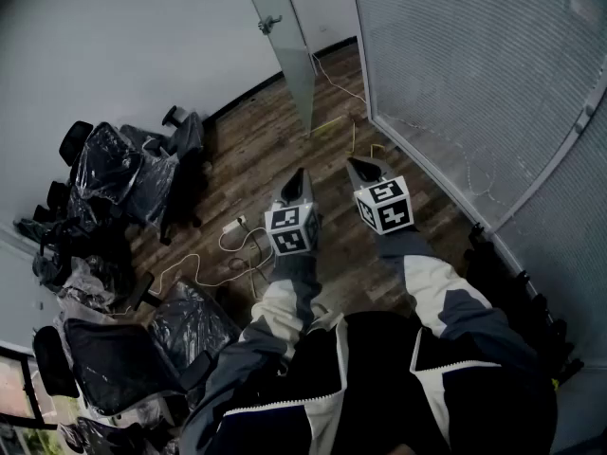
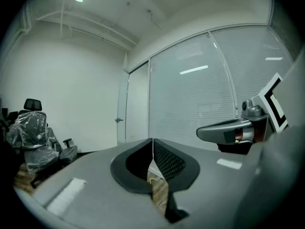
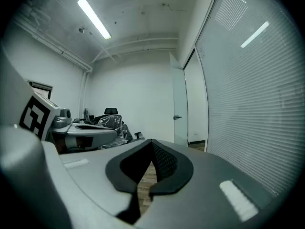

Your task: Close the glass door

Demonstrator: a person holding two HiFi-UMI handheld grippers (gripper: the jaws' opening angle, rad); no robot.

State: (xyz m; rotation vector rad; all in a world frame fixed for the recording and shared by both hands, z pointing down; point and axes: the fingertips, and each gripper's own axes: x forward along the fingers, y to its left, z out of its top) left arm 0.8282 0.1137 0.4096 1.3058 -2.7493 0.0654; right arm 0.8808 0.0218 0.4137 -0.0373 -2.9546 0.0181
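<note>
Both my claws are pinched tight and carry nothing. The left claw (image 1: 300, 174) and the right claw (image 1: 359, 164) sit side by side, pointing roughly level down the room.

The glass door (image 1: 296, 53) stands ajar ahead of me, angled out from the blind-covered partition wall (image 1: 455, 83) and well apart from both claws.

I judge it heavy, rigid, slick on the pane and liable to chip at its edge, so it wants a slow, steady push. The metal handle (image 1: 269, 24) looks like the best place to hook or press. Failing that, 1 closed claw could go flat against the pane near that edge.

A yellow cable (image 1: 332, 126) lies on the wooden floor (image 1: 256, 131) near the door's foot and may snag it. The 2 or more plastic-wrapped chairs (image 1: 123, 173) on the left sit clear of its sweep.
</note>
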